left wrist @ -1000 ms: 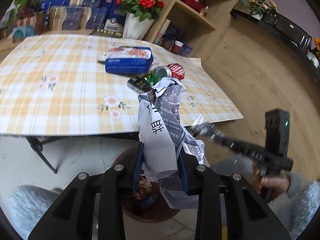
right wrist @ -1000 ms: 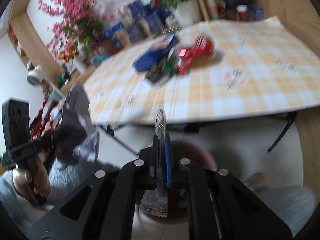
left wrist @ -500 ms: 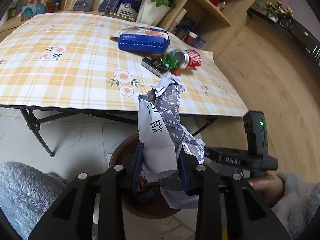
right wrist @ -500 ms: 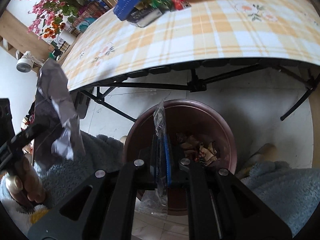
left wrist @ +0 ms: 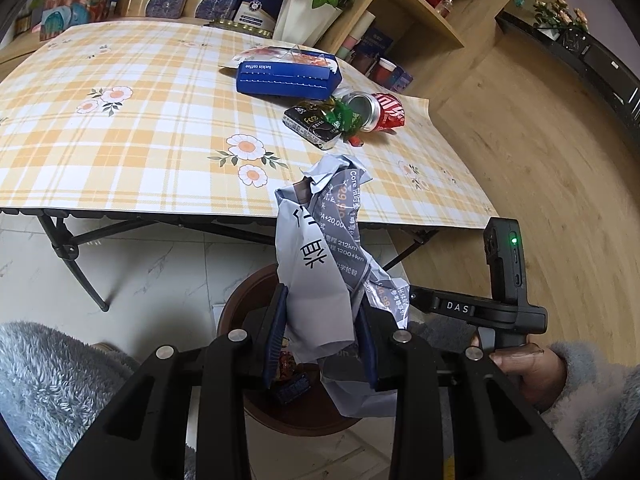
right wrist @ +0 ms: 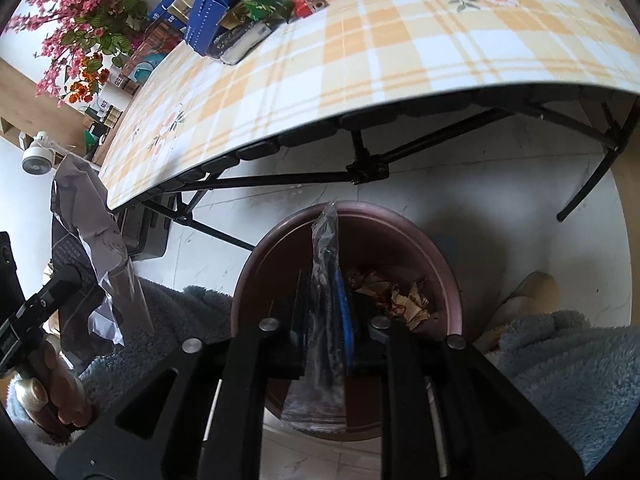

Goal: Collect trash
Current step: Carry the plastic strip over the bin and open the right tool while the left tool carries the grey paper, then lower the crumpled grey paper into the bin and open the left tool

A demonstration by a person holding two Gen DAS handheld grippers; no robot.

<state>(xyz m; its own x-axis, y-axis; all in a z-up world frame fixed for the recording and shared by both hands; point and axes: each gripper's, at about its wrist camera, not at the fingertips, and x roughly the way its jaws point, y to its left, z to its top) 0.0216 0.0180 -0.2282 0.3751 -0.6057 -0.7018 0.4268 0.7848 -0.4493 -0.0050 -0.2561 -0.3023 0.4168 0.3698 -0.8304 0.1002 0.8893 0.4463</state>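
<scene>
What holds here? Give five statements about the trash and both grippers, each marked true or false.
The left gripper clamps a crumpled paper. True.
The brown bin is empty. False: scraps lie inside.
A red can lies on the table. True.
The right gripper holds the can. False: a clear wrapper stands between its jaws, which have just been opening.
A blue box lies in the bin. False: the blue box sits on the table.

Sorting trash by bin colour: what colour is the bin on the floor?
Reddish-brown bin, clearest in the right wrist view.
</scene>
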